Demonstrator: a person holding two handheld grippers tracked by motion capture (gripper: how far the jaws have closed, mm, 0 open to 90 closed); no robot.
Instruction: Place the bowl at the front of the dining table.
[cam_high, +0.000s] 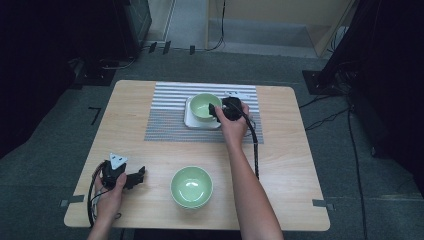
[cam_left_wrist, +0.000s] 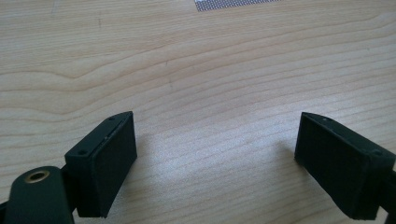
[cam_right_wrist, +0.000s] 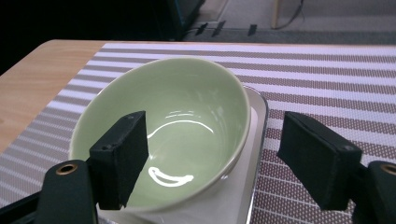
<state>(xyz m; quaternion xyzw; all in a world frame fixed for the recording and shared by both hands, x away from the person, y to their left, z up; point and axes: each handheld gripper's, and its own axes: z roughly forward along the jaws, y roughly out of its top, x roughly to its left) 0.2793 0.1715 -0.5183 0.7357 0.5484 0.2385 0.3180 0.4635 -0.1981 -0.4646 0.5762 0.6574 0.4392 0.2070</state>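
We see the green bowl (cam_high: 205, 106) sitting on a white square tray (cam_high: 190, 120) on the striped placemat (cam_high: 165, 112), with the right gripper (cam_high: 216, 111) at its rim, jaws apart, one inside and one outside, pads clear. A second green bowl (cam_high: 192, 186) stands on bare table (cam_high: 290, 165) nearer us. Beside it the left gripper (cam_high: 140, 176) rests low over the wood, jaws wide apart on nothing.

Over on the striped placemat (cam_high: 170, 112), a green bowl (cam_high: 204, 105) sits on a white square plate (cam_high: 192, 121), and the right gripper (cam_high: 216, 111) is right at that bowl's near-right rim. Nearer the person than the placemat, a second green bowl (cam_high: 191, 186) stands alone on the tabletop (cam_high: 285, 165). Left of that second bowl, the left gripper (cam_high: 140, 175) rests on the wood.
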